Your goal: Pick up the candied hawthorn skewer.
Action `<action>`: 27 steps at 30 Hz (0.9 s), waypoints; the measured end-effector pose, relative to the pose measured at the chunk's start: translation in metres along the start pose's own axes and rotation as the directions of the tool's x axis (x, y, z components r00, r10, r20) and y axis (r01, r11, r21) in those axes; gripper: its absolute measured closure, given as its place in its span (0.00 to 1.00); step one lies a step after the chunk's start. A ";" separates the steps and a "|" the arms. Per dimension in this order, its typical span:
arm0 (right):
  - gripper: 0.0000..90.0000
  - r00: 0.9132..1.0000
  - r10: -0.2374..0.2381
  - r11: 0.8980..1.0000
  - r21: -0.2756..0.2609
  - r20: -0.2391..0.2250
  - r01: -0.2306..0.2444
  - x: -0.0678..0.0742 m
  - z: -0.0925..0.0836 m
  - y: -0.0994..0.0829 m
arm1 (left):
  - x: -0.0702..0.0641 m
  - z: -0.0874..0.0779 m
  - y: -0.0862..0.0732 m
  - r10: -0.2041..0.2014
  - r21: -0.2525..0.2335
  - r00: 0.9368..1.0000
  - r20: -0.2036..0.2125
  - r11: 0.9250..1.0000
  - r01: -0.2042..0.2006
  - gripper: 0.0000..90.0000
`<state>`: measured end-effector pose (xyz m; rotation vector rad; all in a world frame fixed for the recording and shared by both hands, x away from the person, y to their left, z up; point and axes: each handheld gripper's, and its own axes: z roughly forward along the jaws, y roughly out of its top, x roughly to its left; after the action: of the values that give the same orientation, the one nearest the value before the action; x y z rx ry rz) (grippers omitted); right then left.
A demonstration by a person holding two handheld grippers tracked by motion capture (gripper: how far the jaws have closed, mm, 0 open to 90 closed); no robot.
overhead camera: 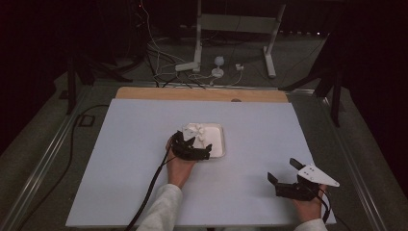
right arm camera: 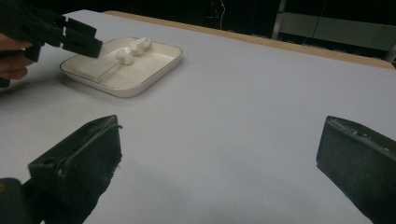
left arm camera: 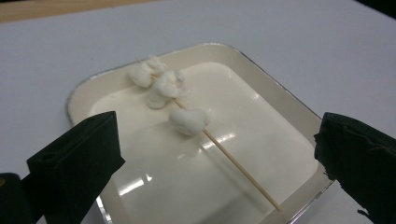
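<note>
The skewer (left arm camera: 233, 161) lay aslant in the tray (left arm camera: 280, 100), three white lumps (left arm camera: 164, 88) threaded near its far end, its bare end resting by the near rim. The left gripper (left arm camera: 215, 163) hovered just over that rim, jaws wide apart and holding nothing. To take the stick well, I judged it should come down on the bare wood below the lumps, jaws square across it, clear of the rim. The tray sat near the middle of the table (overhead camera: 120, 159). The right gripper (overhead camera: 284, 174), equally wide open and empty, waited well apart near the front right edge, with bare table all round
</note>
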<state>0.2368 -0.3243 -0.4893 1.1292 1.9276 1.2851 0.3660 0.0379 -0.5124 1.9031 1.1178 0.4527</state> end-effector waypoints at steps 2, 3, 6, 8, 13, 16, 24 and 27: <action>0.00 1.000 0.001 1.000 -0.002 0.001 -0.001 0.000 0.000 0.000 | -0.003 0.004 0.000 0.008 0.012 1.000 0.003 1.000 -0.008 0.01; 0.00 1.000 0.002 1.000 -0.002 0.001 -0.002 -0.001 0.000 0.000 | -0.005 0.006 0.000 0.013 0.022 1.000 -0.005 1.000 -0.012 0.01; 0.00 1.000 0.002 1.000 -0.001 0.001 -0.002 -0.001 0.000 0.000 | -0.009 0.011 0.001 0.022 0.057 1.000 -0.019 0.998 -0.021 0.01; 0.00 1.000 0.000 1.000 -0.001 0.002 0.000 -0.001 -0.001 0.000 | -0.010 0.014 0.000 0.033 0.087 0.998 -0.046 0.996 -0.029 0.07; 0.00 1.000 0.002 1.000 -0.002 0.002 -0.002 -0.001 -0.001 0.000 | -0.009 0.015 -0.004 0.055 0.156 0.994 -0.091 0.987 -0.040 0.24; 0.00 1.000 0.003 1.000 -0.003 0.005 -0.003 -0.002 -0.001 0.000 | -0.006 0.011 -0.005 0.065 0.176 0.994 -0.092 0.983 -0.048 0.50; 0.00 1.000 0.005 1.000 0.000 0.004 -0.005 -0.002 -0.001 0.000 | 0.004 0.000 -0.001 0.001 0.243 0.996 -0.084 0.970 0.020 0.80; 0.00 1.000 0.004 1.000 0.004 0.002 -0.004 -0.001 -0.001 0.000 | 0.009 -0.002 0.001 -0.043 0.259 0.997 -0.066 0.964 0.059 0.89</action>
<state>0.2367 -0.3258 -0.4892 1.1360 1.9285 1.2826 0.3697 0.0464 -0.5118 2.0931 1.3164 0.3482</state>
